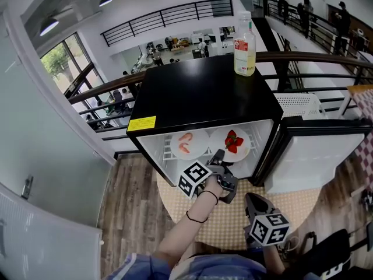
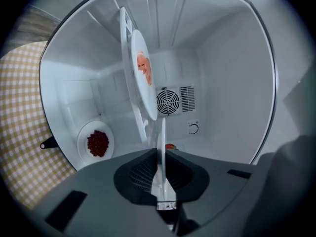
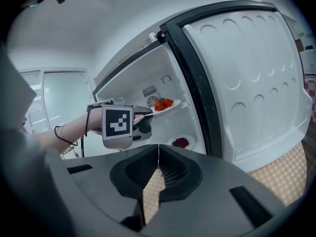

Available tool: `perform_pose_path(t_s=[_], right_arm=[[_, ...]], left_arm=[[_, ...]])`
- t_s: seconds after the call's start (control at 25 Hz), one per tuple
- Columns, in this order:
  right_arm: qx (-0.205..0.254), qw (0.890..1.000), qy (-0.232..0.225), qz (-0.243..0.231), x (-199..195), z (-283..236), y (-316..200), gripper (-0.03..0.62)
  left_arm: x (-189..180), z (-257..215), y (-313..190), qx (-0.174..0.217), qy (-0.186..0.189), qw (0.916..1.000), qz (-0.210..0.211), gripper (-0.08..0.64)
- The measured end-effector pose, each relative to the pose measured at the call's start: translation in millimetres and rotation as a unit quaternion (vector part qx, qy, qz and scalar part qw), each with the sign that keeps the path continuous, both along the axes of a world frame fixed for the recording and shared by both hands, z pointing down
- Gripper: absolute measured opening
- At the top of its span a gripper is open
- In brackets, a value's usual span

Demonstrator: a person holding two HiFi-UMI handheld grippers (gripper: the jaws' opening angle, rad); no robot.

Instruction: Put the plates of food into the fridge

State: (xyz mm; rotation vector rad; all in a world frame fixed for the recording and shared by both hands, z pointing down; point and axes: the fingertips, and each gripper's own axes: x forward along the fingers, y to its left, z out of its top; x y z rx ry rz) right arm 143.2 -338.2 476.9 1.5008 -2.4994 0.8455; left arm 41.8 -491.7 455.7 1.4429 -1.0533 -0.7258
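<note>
The small black fridge [image 1: 204, 92] stands open. On its white shelf [image 1: 169, 151] rest a plate of shrimp [image 1: 187, 143] and a plate of strawberries [image 1: 231, 143]. My left gripper [image 1: 220, 157] reaches into the fridge and is shut on the near rim of the strawberry plate [image 3: 165, 105]. In the left gripper view that rim [image 2: 161, 147] runs edge-on between the jaws of the left gripper [image 2: 159, 157], with the shrimp plate [image 2: 143, 73] beyond. A third plate with dark red berries [image 2: 98, 143] lies on the fridge floor. My right gripper [image 1: 252, 200] hangs back below the door, shut and empty.
The fridge door [image 1: 317, 156] stands open to the right. A plastic bottle [image 1: 245, 37] stands on the fridge top. A checkered mat [image 1: 233, 229] covers the wooden floor under the fridge. A railing [image 1: 99, 89] runs behind, and a grey wall [image 1: 41, 156] is at the left.
</note>
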Motion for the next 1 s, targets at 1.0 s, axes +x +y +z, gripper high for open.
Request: perform_pose_path(t_s=[1.0], right_arm=[[-0.021, 1.0, -0.008, 0.005, 1.8, 13.9, 0.1, 0.018]], left_arm=[[1.8, 9.1, 1.6, -0.07, 0.103, 0.9909, -0.051, 0.04]])
